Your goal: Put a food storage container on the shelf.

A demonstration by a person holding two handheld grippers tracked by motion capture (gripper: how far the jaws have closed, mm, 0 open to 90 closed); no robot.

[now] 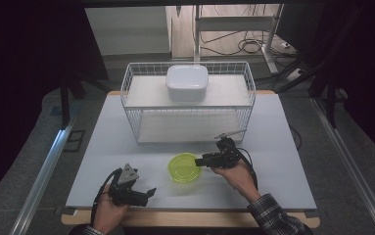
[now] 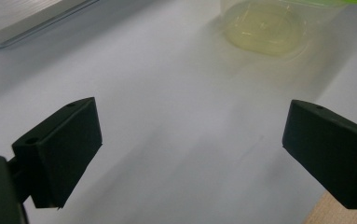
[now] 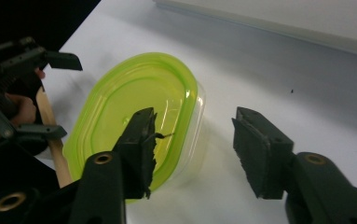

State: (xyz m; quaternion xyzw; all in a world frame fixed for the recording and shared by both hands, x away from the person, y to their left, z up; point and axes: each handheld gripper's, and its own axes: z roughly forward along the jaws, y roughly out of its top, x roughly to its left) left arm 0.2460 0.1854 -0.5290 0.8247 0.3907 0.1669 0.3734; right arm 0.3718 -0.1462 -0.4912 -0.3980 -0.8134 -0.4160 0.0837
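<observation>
R gripper [image 3: 192, 151] jaws half-closed astride green container [image 3: 139, 112] rim, not pinching yet; L gripper [image 2: 190, 149] jaws wide, farther off.

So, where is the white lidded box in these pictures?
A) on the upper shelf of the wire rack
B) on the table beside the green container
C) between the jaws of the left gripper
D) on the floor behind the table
A: in the high view the white lidded box sits on the upper shelf of the wire rack, far from the green container on the table.
</observation>
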